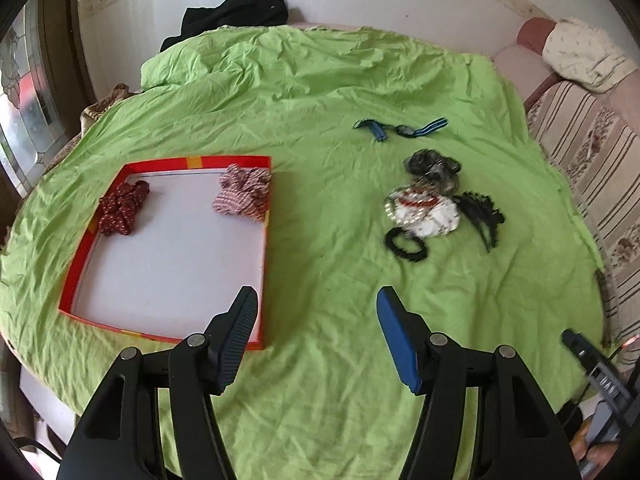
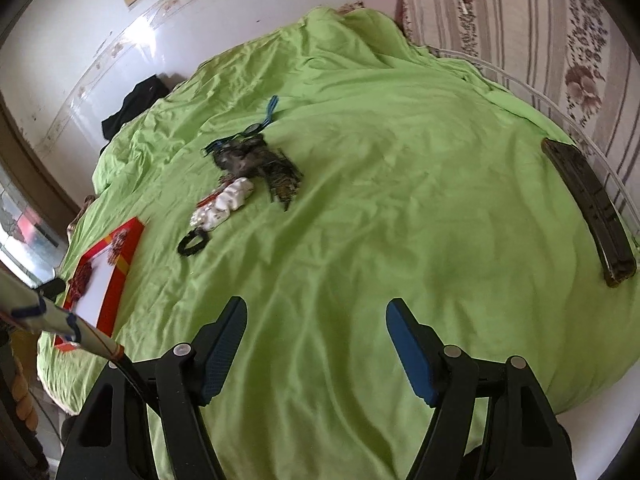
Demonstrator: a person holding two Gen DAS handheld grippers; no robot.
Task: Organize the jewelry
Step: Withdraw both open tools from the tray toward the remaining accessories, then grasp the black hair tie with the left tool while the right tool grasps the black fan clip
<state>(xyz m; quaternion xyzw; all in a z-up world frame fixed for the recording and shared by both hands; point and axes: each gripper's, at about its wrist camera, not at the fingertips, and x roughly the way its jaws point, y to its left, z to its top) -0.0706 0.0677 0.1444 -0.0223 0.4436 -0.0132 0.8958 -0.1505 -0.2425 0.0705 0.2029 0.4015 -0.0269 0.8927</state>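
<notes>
A red shallow box with a white floor lies on the green sheet at left; it also shows in the right wrist view. In it lie a dark red scrunchie and a pink patterned scrunchie. A pile of accessories lies to the right: a white beaded piece, a black hair tie, a dark scrunchie, a black clip. A blue strap lies beyond. My left gripper is open and empty, near the box's front right corner. My right gripper is open and empty over bare sheet.
The green sheet covers a round bed. A black garment lies at the far edge by the wall. A striped floral cushion borders the right side. A dark flat object lies near the right rim.
</notes>
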